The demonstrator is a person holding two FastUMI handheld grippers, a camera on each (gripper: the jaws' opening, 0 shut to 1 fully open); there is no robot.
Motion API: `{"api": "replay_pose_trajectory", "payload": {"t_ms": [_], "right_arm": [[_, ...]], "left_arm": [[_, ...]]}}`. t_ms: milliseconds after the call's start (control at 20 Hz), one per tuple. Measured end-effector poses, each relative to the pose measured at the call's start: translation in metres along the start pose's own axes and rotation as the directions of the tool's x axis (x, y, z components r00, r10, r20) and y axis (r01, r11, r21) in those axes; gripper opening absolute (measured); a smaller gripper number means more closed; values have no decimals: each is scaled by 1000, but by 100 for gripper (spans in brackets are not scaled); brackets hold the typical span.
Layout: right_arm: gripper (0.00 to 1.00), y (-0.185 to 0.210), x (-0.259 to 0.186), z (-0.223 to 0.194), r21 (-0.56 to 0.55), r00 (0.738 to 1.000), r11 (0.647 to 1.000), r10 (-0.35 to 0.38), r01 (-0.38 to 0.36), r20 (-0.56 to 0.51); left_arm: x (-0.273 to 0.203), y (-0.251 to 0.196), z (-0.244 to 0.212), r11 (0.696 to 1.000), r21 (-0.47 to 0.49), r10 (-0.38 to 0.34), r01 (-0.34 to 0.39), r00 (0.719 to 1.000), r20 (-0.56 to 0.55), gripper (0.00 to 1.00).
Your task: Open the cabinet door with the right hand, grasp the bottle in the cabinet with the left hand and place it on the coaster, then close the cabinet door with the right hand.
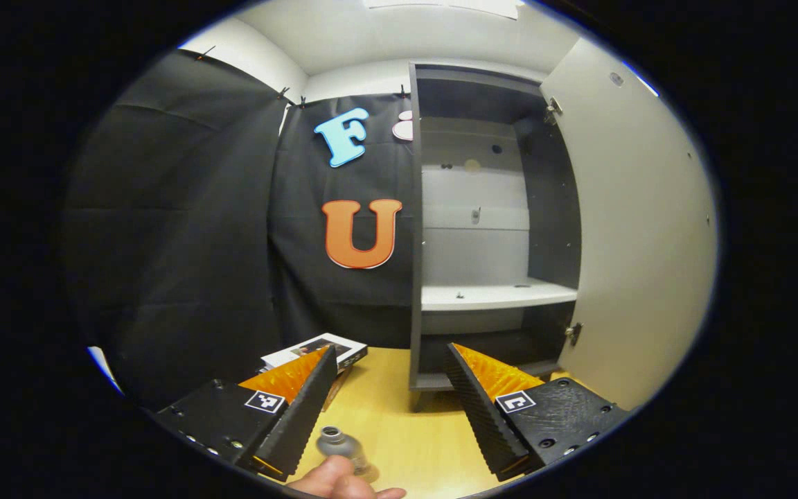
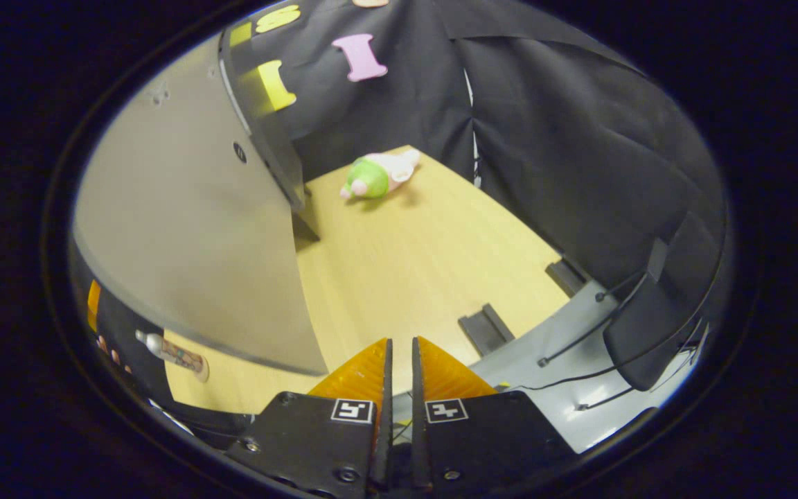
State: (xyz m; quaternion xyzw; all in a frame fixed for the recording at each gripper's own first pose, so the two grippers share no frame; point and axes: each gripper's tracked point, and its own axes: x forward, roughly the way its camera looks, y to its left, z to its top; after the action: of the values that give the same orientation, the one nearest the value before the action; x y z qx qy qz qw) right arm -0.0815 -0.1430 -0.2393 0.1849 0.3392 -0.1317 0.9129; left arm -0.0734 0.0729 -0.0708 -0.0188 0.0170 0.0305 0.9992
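**Cabinet open, bottle on surface**

Left hand-held gripper [image 1: 388, 409] spread wide, holding nothing, aimed at open cabinet [image 1: 485, 229]. Door [image 1: 638, 235] swung out to the right in the left gripper view; inner shelf [image 1: 499, 296] white and bare-looking. Bottle [image 1: 341, 445] standing upright on wooden surface [image 1: 413, 430], low between the fingers, touching neither; coaster beneath it not discernible. Hand [image 1: 340, 483] at bottom edge, just beside the bottle. Book [image 1: 316, 352] lying behind left finger, against the booth wall.

Right hand-held gripper [image 2: 399, 374] nearly closed, narrow slit between fingers, nothing gripped. Door [image 2: 184, 229] seen from outer face, at left in the right gripper view, apart from the fingers. Bottle [image 2: 174, 353] visible below the door's lower edge. Green-and-pink toy [image 2: 375, 175] lying far back on surface [image 2: 413, 270].
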Motion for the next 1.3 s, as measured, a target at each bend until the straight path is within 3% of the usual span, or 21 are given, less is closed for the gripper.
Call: {"api": "replay_pose_trajectory", "payload": {"t_ms": [100,150,400,450,550,700,800,1000,1050,1100,1150,1250,1300], "right_arm": [[19,3,-6,39,-50,994,999,18,-13,109],[29,5,-13,60,-80,985,997,25,-12,171],[63,18,-59,150,-183,908,983,60,19,415],[72,22,-68,158,-198,897,980,68,23,437],[80,42,-92,185,-237,859,971,119,4,498],[82,57,-139,228,-281,775,958,132,61,618],[87,58,-158,246,-287,740,955,141,73,657],[86,66,-159,249,-281,753,960,174,15,635],[86,76,-159,244,-300,753,954,215,-24,622],[86,82,-158,240,-318,760,948,209,-3,615],[78,80,-161,243,-322,740,946,204,18,641],[81,81,-157,243,-345,722,937,200,56,663],[81,80,-155,239,-346,731,937,202,50,652]], "left_arm": [[4,-16,21,1000,2,-19,19,1000,1,95],[6,-25,31,1000,1,-31,31,1000,1,95],[11,-63,77,996,18,-88,87,995,42,94],[12,-70,77,995,38,-98,96,994,39,95],[13,-85,69,992,63,-113,112,993,16,94],[8,-104,67,989,64,-134,134,991,-2,94],[8,-114,70,987,64,-148,147,989,7,94],[10,-118,73,987,79,-144,142,990,11,95],[6,-113,76,989,81,-126,124,992,23,94],[6,-111,77,990,79,-119,116,992,31,96],[7,-110,75,990,75,-118,116,993,28,96],[7,-103,74,991,78,-107,105,994,21,96],[7,-100,72,992,81,-101,100,995,15,96]]}}
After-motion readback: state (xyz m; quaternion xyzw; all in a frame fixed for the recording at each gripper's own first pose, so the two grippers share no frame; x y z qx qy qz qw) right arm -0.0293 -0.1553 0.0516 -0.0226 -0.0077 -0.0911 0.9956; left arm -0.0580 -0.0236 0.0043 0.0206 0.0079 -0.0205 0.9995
